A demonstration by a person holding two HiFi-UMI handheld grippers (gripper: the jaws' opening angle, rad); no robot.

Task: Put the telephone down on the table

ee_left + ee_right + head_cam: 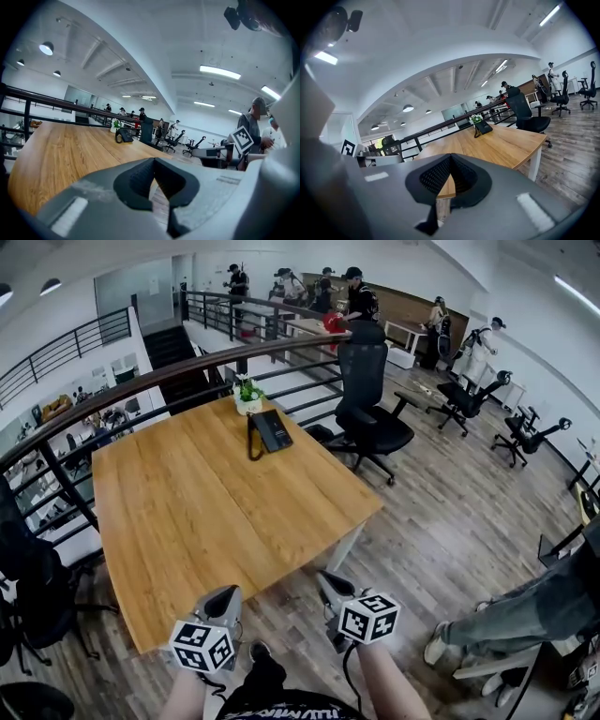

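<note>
**Telephone lies on the far side of the table, both grippers closed and empty**

The black telephone [270, 431] lies on the wooden table [206, 512], close to the table's far edge. Its handset rests along the left side of the body. Just beside it, nearer to the dark railing [141, 381], stands a small potted plant [247, 395] with green leaves in a white pot. The rest of the table top is bare wood.

The left gripper [223, 599] and the right gripper [331, 581] are held side by side in front of the near edge of the table, over the wooden floor [450, 484]. Both are well apart from the telephone and point toward the table. Each carries its cube with square markers, and the person's forearms show at the bottom of the head view.

In the left gripper view the two jaws are pressed together at their tips and nothing is between them. The telephone shows small and far behind them on the table. In the right gripper view the jaws are also together, with nothing held, and the telephone and the plant are seen far away on the table top.

A black office chair [370, 399] stands at the far right corner of the table. Several people stand in the background beyond the railing.
</note>
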